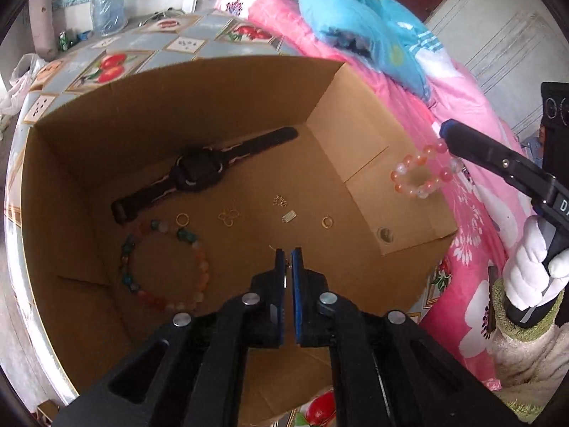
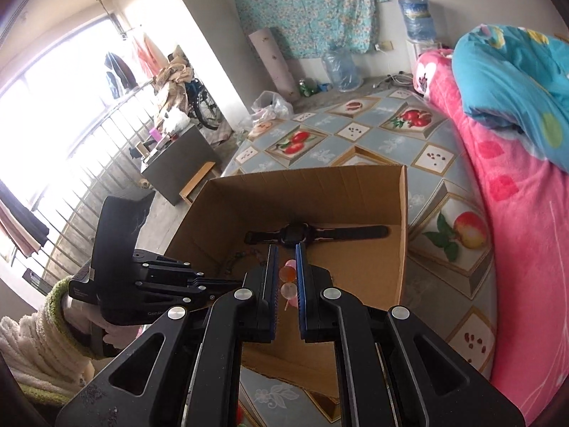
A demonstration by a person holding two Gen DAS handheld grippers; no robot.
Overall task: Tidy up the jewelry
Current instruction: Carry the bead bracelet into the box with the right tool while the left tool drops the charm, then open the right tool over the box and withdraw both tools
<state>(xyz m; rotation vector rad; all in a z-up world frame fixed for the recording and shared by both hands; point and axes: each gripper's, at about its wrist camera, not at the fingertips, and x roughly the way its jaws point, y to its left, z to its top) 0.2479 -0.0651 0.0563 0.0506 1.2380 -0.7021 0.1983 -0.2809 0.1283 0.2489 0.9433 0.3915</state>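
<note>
An open cardboard box holds a black watch, a multicoloured bead bracelet, gold rings and small silver pieces. My left gripper is inside the box, shut on a thin earring-like piece between its pads. My right gripper is shut on a pink bead bracelet, which hangs above the box's right wall in the left wrist view. The box and watch also show in the right wrist view.
The box stands on a bed with a fruit-patterned sheet. A pink quilt and a blue pillow lie to the right. Water jugs and clutter stand on the floor beyond.
</note>
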